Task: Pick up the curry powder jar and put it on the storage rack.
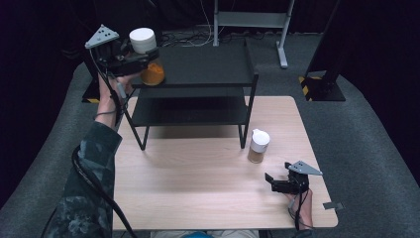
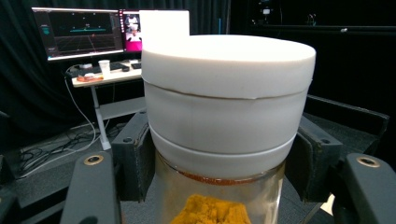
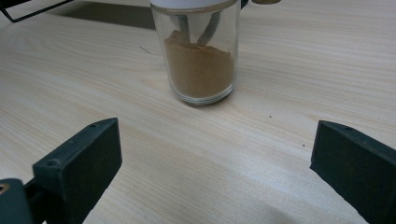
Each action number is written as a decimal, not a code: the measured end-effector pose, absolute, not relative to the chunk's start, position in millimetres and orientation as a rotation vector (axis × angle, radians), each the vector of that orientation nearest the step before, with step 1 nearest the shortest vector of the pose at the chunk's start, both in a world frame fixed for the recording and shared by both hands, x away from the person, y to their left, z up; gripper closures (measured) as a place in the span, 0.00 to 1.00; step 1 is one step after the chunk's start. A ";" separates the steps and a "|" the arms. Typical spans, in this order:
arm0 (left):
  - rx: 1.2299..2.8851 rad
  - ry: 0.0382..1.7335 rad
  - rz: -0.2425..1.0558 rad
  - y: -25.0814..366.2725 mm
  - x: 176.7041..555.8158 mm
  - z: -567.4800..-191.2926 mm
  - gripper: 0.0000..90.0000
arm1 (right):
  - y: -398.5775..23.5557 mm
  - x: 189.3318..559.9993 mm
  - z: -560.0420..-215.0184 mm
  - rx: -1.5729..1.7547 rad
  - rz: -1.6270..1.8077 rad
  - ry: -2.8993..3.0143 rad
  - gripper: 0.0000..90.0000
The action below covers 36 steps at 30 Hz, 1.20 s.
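Observation:
My left gripper (image 1: 143,57) is shut on a glass jar of orange powder (image 1: 151,73) with a white lid (image 1: 142,39), held at the left front corner of the black shelf's top level (image 1: 208,64). In the left gripper view the jar's lid (image 2: 227,98) sits tight between both jaws, orange powder (image 2: 210,212) below. A second jar with brown powder (image 1: 258,146) and a white cap stands on the wooden table (image 1: 198,178) by the shelf's right leg. My right gripper (image 1: 275,182) stands open on the table just short of it; the brown jar (image 3: 200,58) is ahead of its jaws.
The black two-level shelf stands at the table's far side, its lower level (image 1: 190,110) bare. A grey metal stand (image 1: 252,20) is on the floor behind. A desk with monitors (image 2: 79,32) is in the background of the left gripper view.

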<state>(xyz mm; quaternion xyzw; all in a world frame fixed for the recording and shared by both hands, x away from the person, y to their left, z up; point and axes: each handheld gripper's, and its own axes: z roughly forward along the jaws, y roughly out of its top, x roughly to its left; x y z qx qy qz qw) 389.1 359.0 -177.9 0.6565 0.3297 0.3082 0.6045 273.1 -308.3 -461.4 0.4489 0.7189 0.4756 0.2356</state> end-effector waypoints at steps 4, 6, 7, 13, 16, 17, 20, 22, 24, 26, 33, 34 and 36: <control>1.520 0.765 0.716 358.2 388.4 -177.5 0.38 | -308.3 272.7 -461.5 1.233 1.306 1.969 0.01; 1.526 0.769 0.714 358.1 388.0 -175.7 0.38 | -308.5 272.5 -461.7 1.234 1.308 1.967 0.01; 1.532 0.770 0.716 357.6 387.6 -174.5 0.38 | -308.5 272.5 -461.7 1.234 1.308 1.967 0.01; 1.548 0.785 0.718 357.1 386.1 -170.5 0.33 | -308.3 272.6 -461.6 1.234 1.307 1.968 0.01; 1.575 0.791 0.718 357.5 383.8 -165.7 0.28 | -308.2 272.6 -461.4 1.235 1.307 1.969 0.01; 1.588 0.793 0.722 357.2 382.7 -164.0 0.25 | -308.3 272.6 -461.5 1.234 1.307 1.969 0.01; 1.611 0.798 0.720 357.9 380.6 -160.9 0.19 | -308.2 272.5 -461.5 1.236 1.308 1.968 0.01; 1.639 0.789 0.700 363.3 376.6 -157.8 0.16 | -308.2 272.5 -461.5 1.234 1.307 1.969 0.01; 1.656 0.785 0.702 365.8 372.6 -157.0 0.13 | -308.3 272.5 -461.7 1.231 1.307 1.968 0.01; 1.670 0.781 0.688 370.8 369.7 -157.6 0.11 | -308.2 272.4 -461.8 1.231 1.307 1.967 0.01; 1.742 0.765 0.679 381.4 354.8 -167.0 0.06 | -307.2 272.2 -461.3 1.233 1.300 1.967 0.01; 1.760 0.754 0.677 382.3 351.2 -170.7 0.05 | -307.2 272.2 -461.3 1.234 1.300 1.966 0.01; 1.796 0.733 0.675 382.7 345.0 -176.5 0.04 | -307.2 272.2 -461.3 1.234 1.300 1.966 0.01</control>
